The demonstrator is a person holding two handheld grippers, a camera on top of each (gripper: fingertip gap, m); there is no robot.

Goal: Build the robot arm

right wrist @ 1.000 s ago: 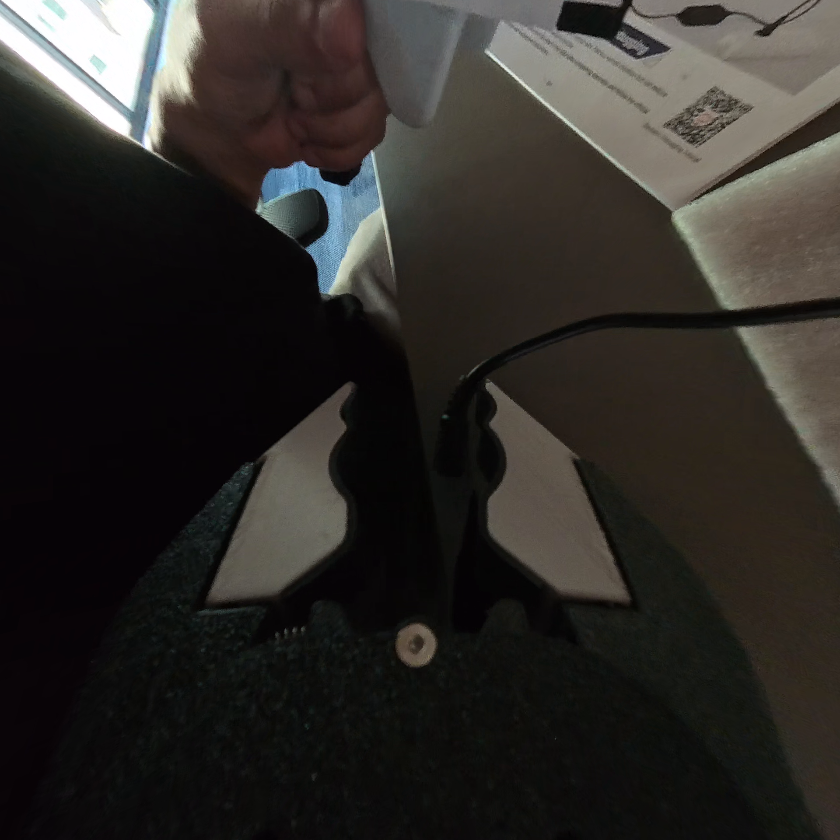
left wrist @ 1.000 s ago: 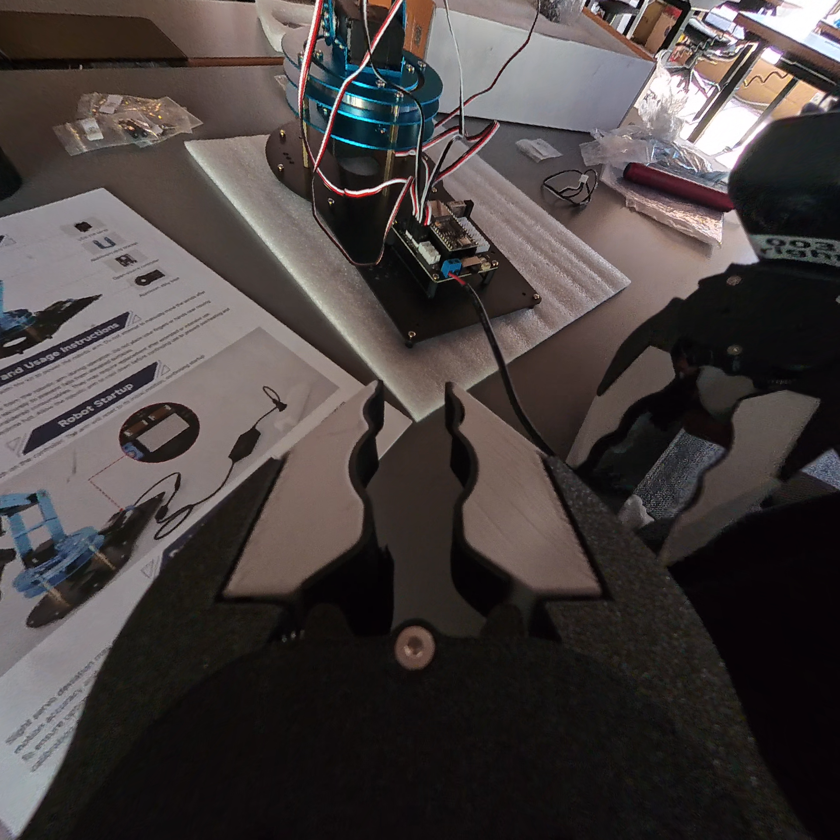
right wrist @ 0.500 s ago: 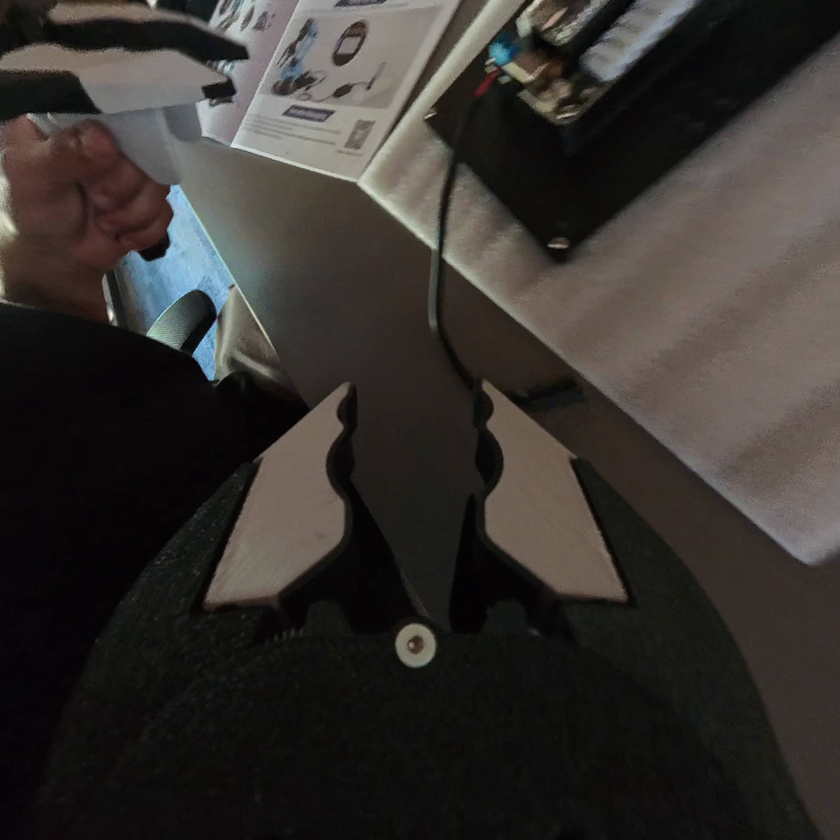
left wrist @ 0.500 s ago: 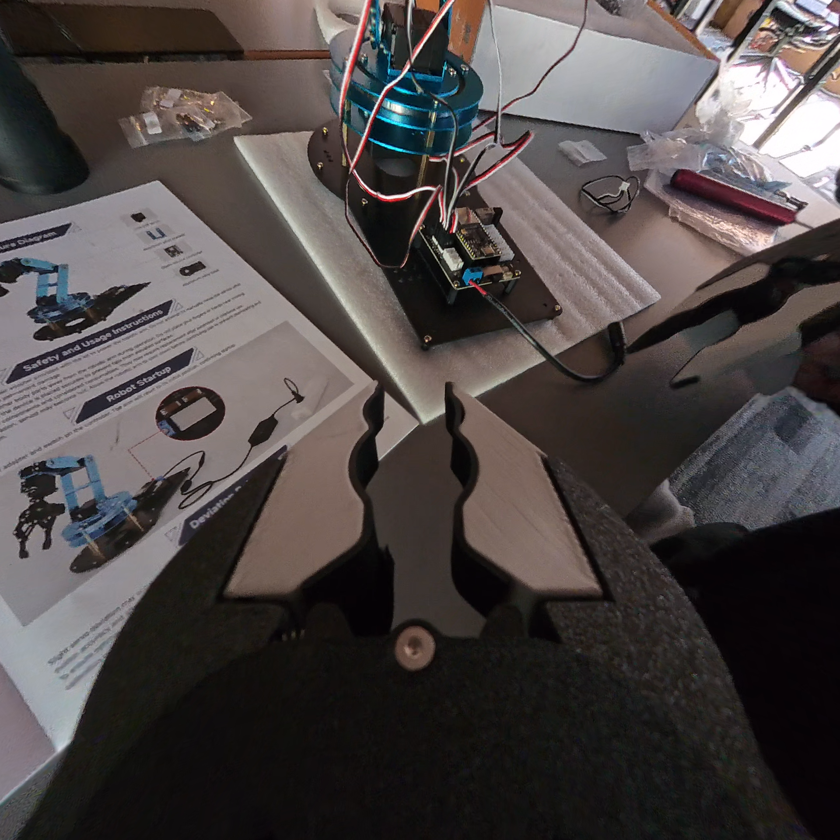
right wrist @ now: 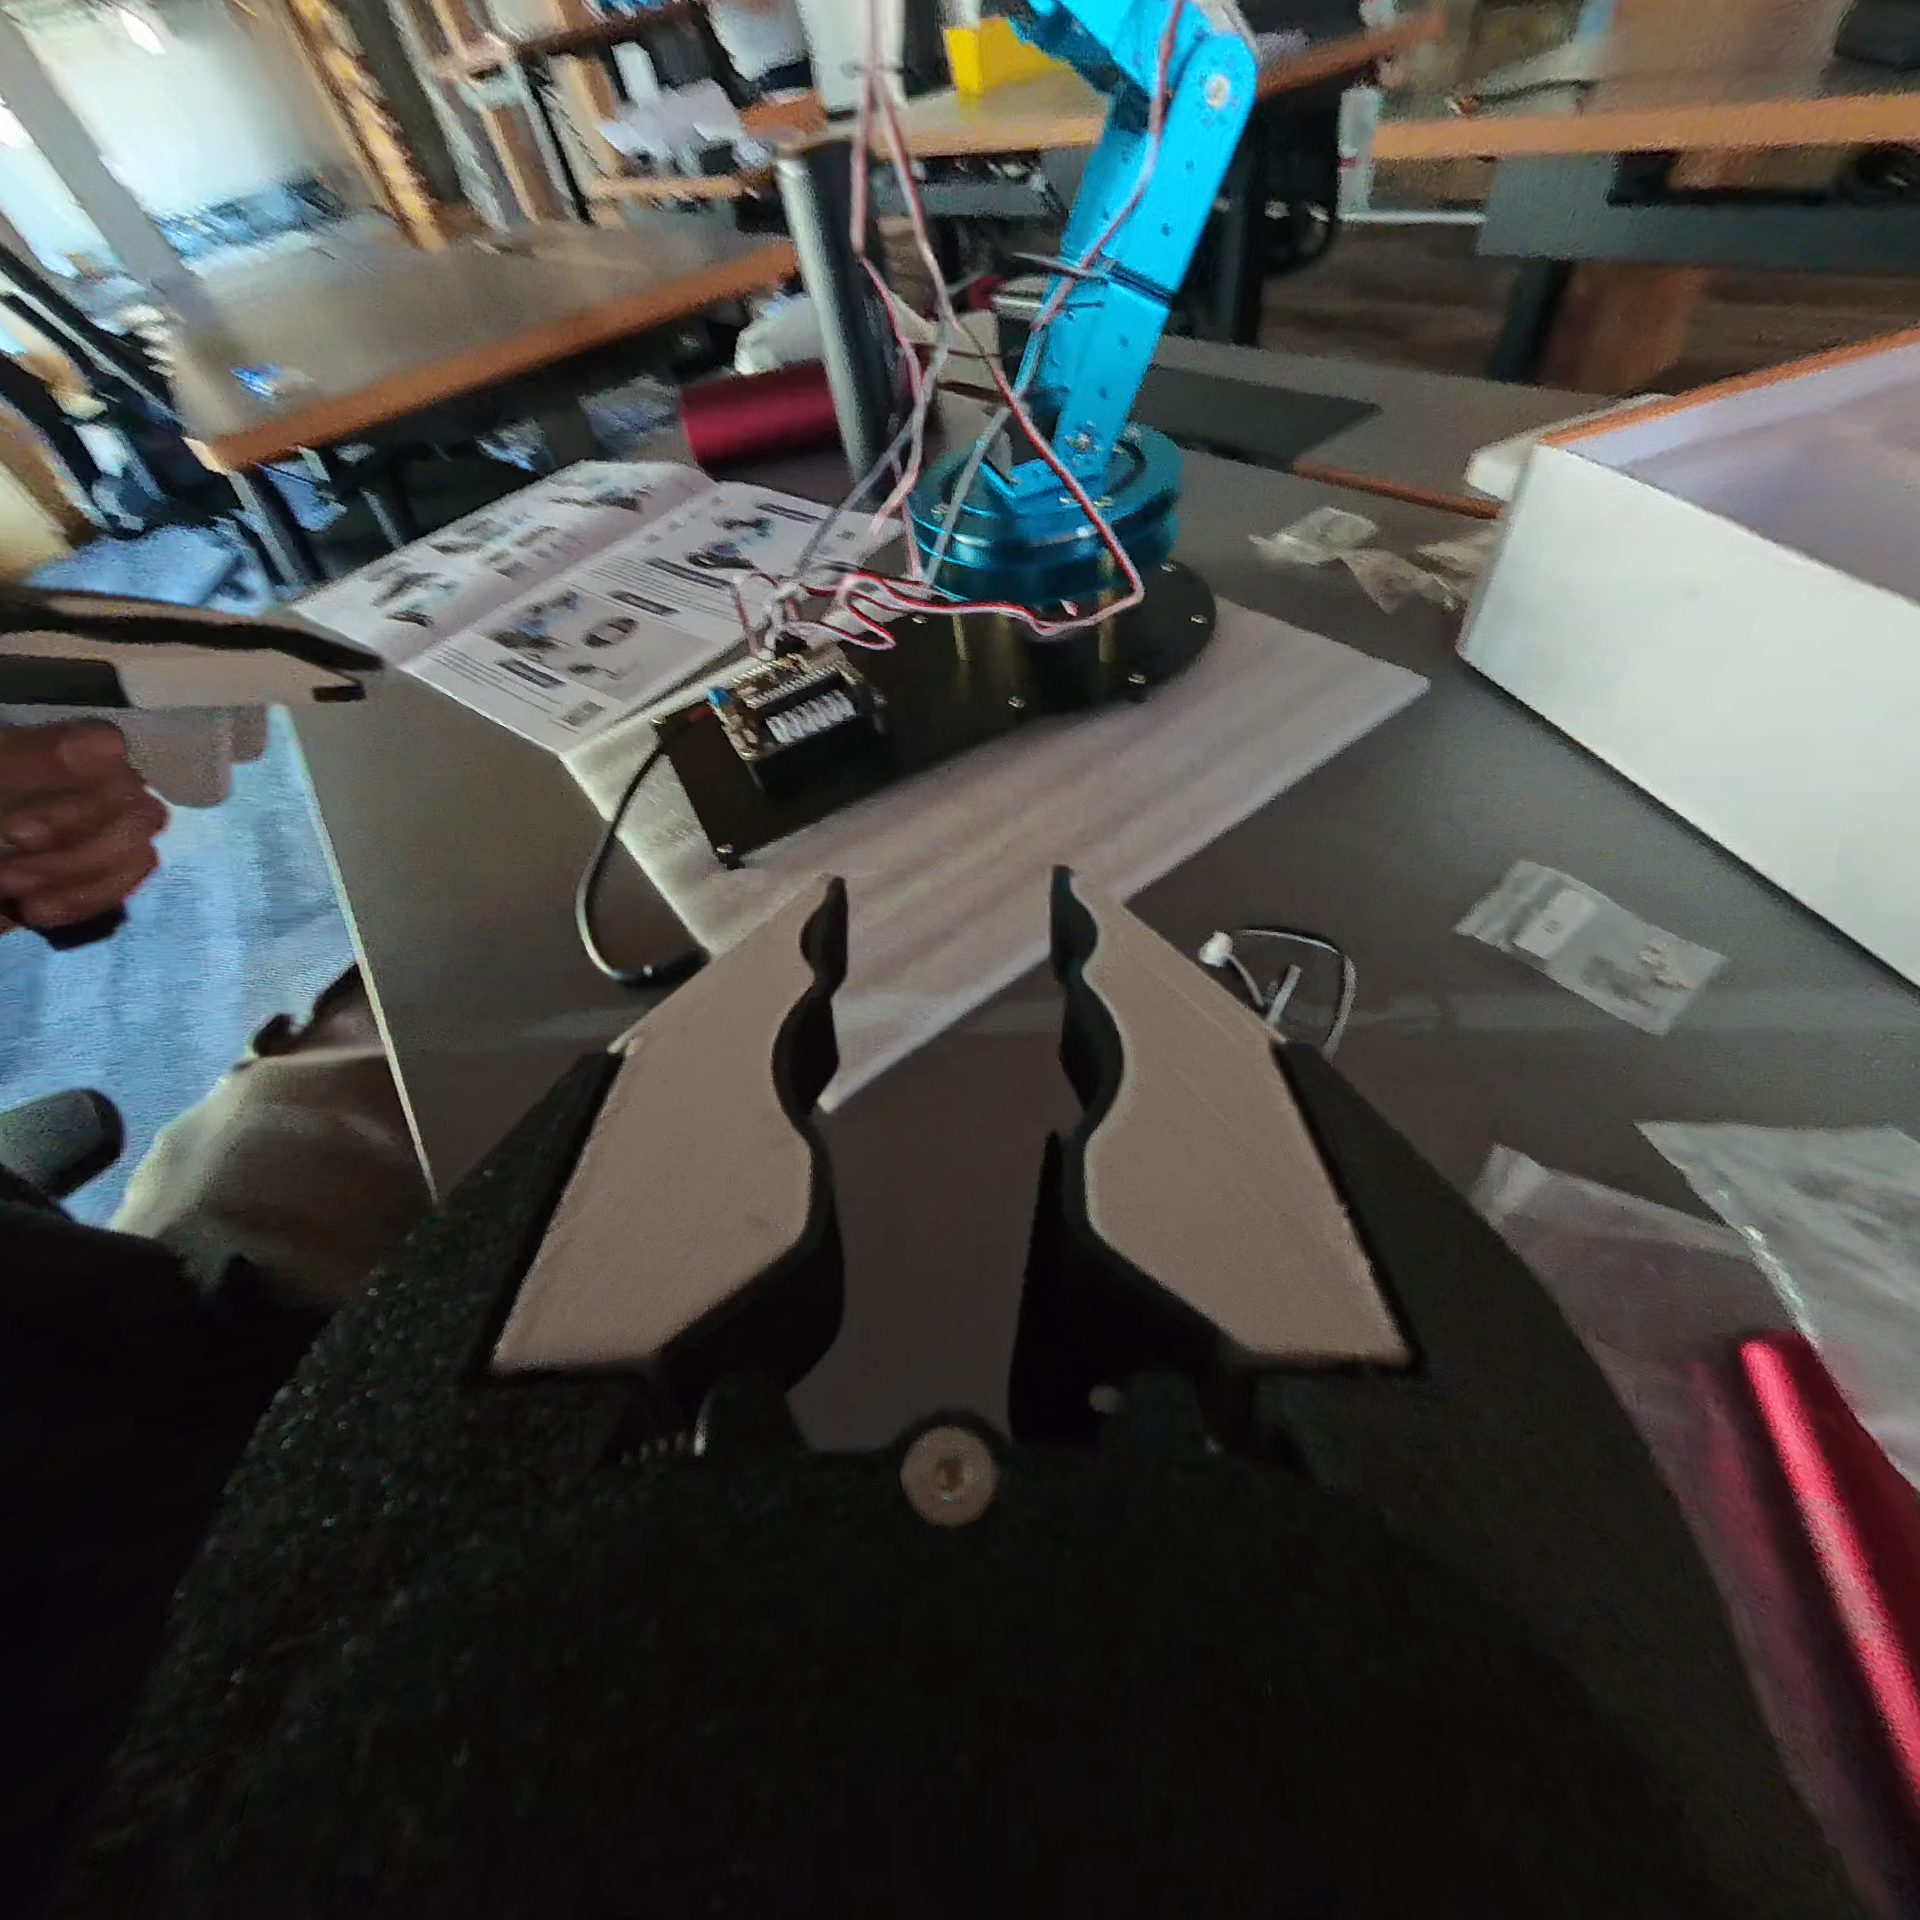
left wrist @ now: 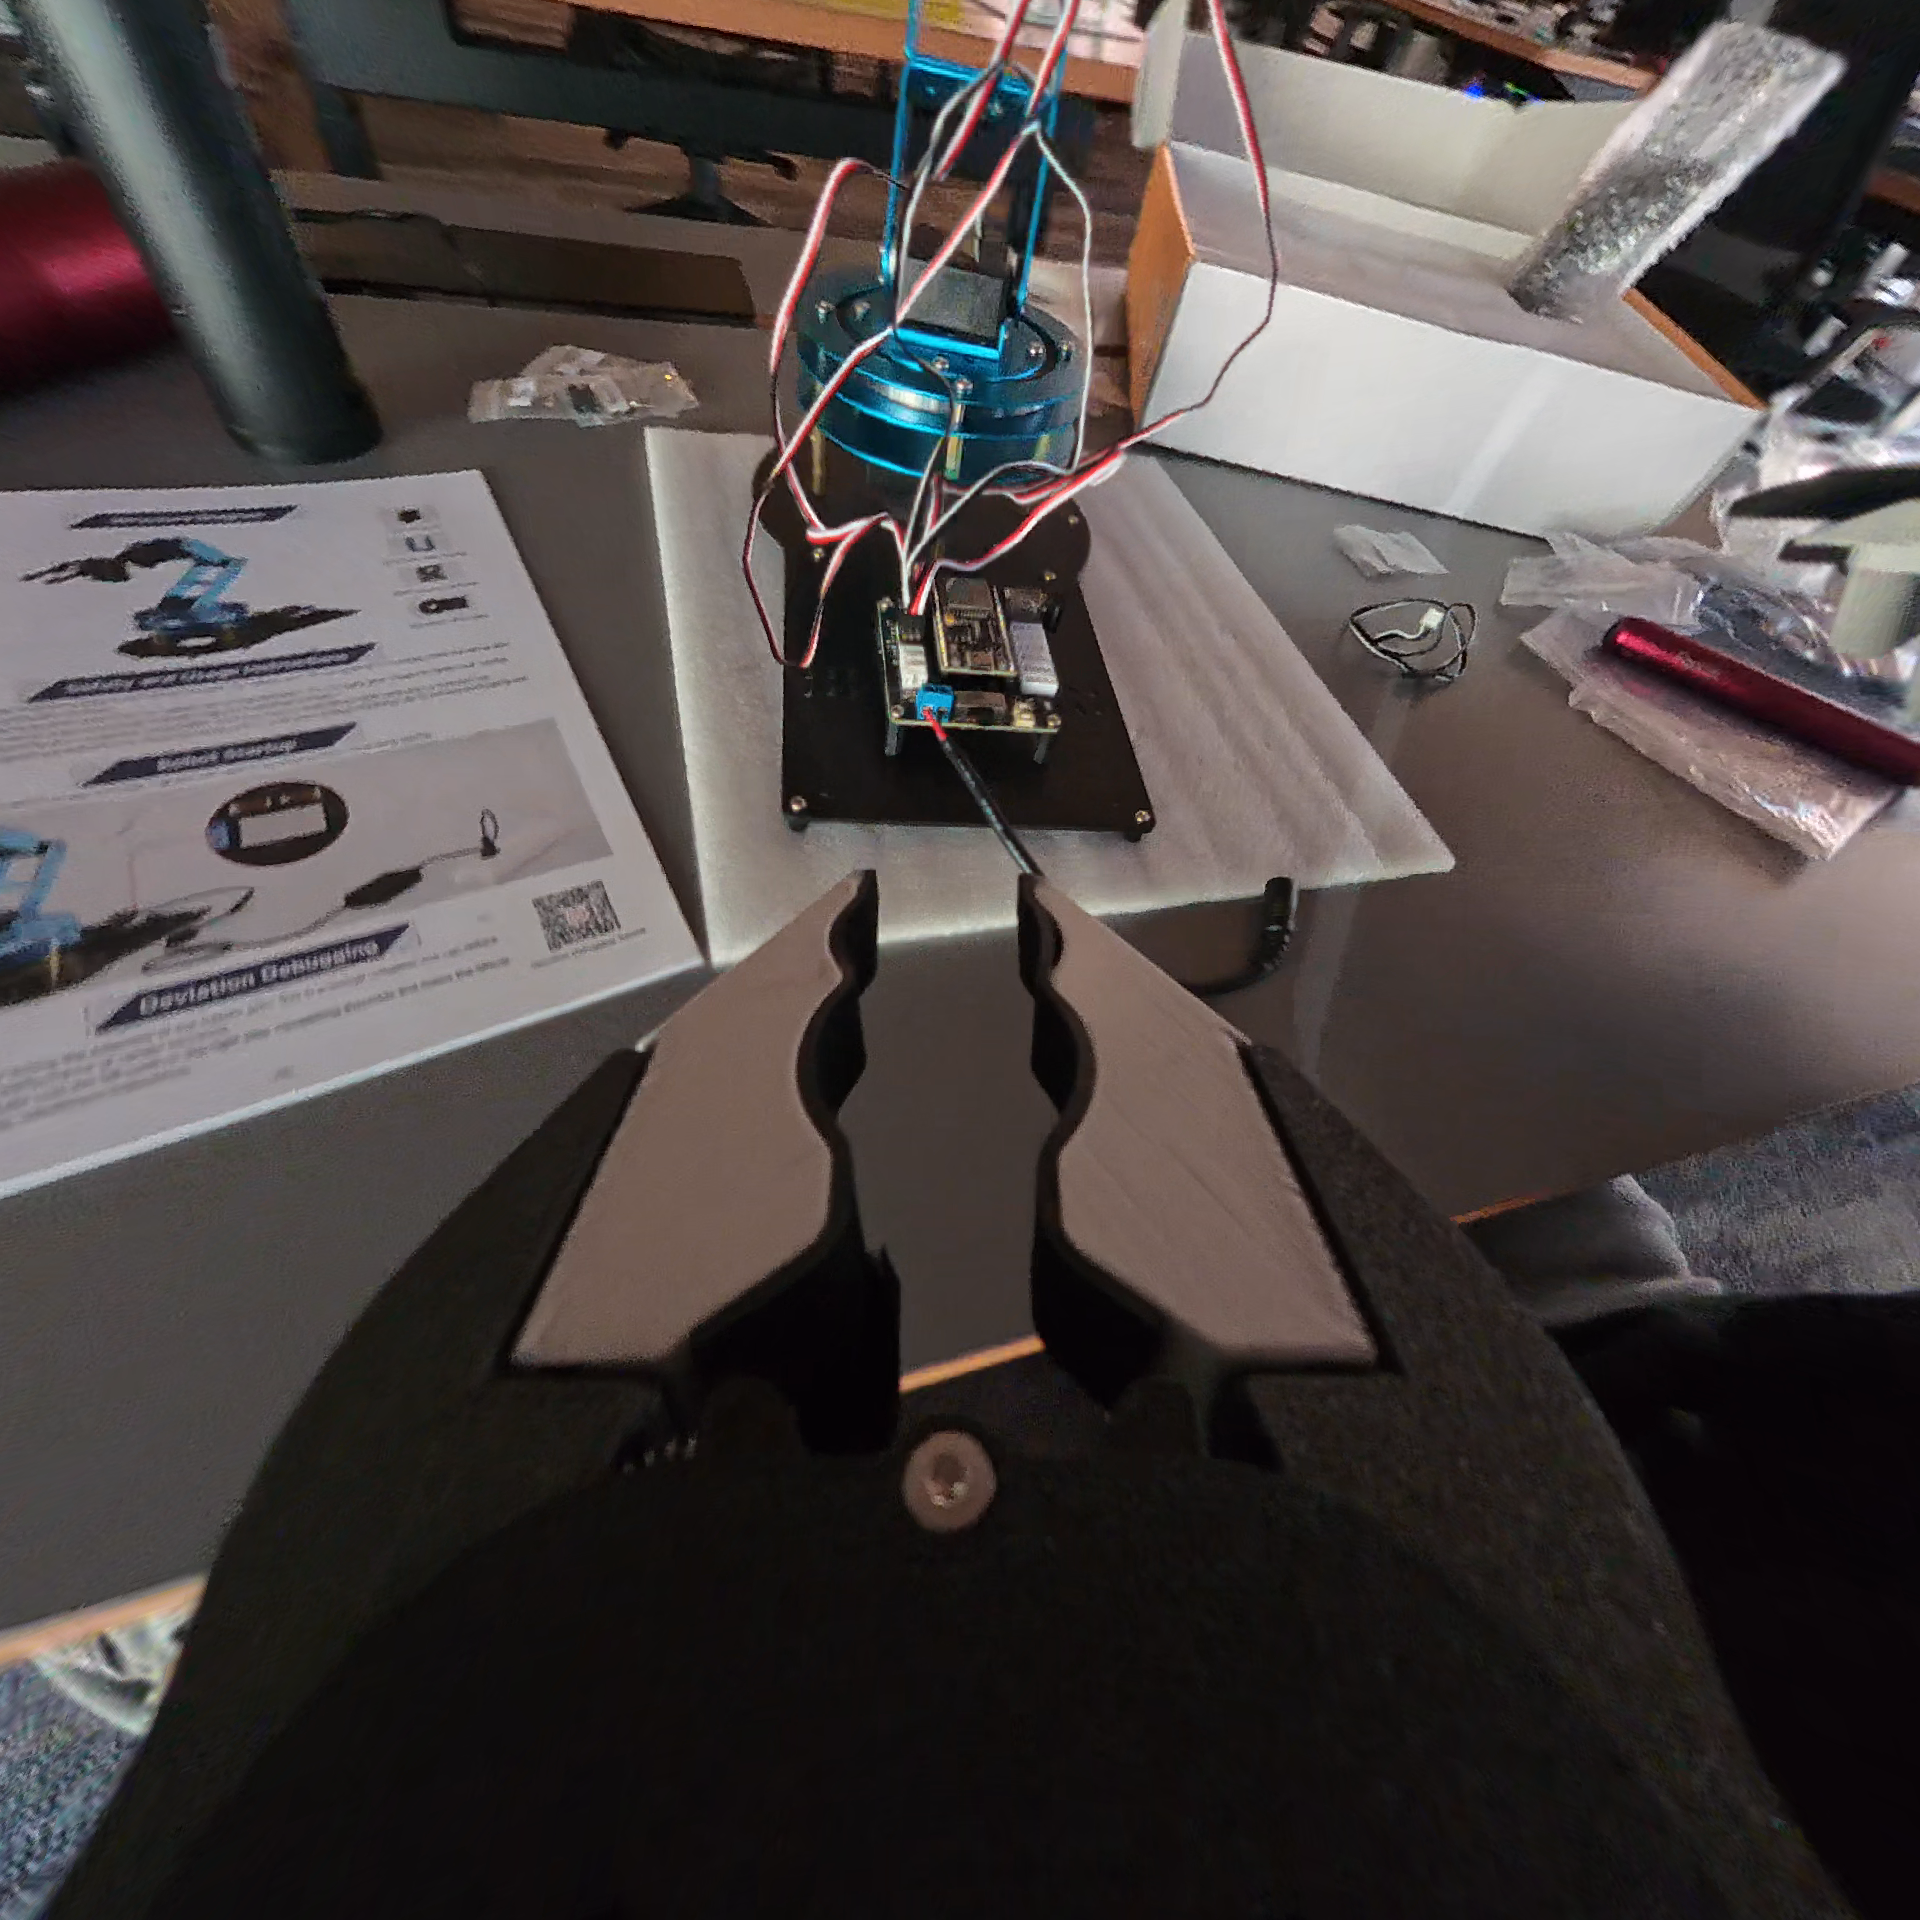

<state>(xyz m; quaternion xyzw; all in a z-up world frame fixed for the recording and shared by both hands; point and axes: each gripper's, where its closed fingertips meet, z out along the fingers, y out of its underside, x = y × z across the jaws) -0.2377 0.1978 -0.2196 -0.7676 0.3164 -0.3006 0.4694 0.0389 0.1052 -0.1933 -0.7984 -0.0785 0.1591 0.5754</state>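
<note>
Blue toy robot arm point(left wrist: 940, 343) stands on a black base plate point(left wrist: 966, 769) over white foam sheet point(left wrist: 1226, 727).

Left gripper point(left wrist: 945, 914) and right gripper point(right wrist: 940, 914) both hang over the grey table point(left wrist: 1558, 987) with fingers apart, holding nothing; a black cable point(left wrist: 1236, 966) from the circuit board point(left wrist: 966, 665) lies just beyond the left one, printed instruction sheet point(left wrist: 312, 779) alongside.

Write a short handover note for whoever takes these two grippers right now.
Left gripper: open, empty, above the near edge of the grey table.
Right gripper: open, empty, over the table.
Blue metal robot arm on its black base plate stands on the white foam sheet.
Thin black cable runs from its circuit board; the free plug lies loose on the table by the foam's front edge.
</note>
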